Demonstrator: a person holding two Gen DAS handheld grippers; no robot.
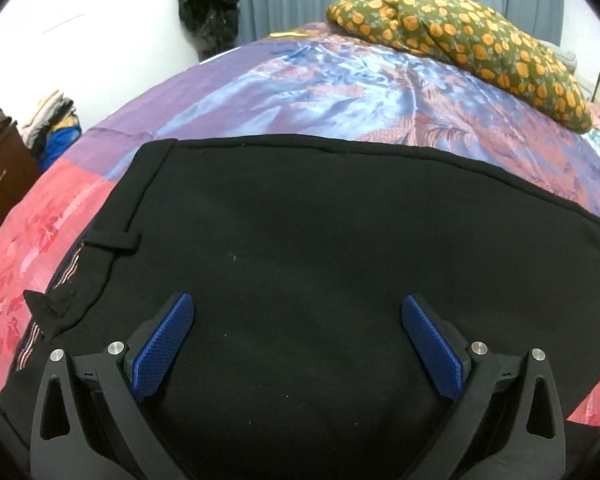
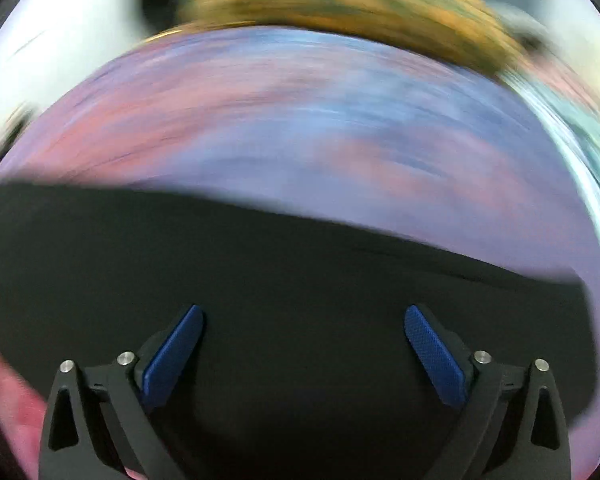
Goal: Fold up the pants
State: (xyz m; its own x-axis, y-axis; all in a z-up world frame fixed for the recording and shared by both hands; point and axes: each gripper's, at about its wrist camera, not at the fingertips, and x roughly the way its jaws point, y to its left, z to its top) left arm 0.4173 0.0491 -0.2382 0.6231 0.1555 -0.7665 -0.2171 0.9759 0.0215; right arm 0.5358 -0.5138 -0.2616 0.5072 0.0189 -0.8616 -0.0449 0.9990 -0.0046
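Both grippers, left (image 1: 298, 308) and right (image 2: 304, 318), jaws apart above black pants (image 1: 320, 240); waistband only leftward.

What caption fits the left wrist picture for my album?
Open left hand-held gripper poised over black pants on a pink-purple bedspread, orange-spotted green quilt behind.
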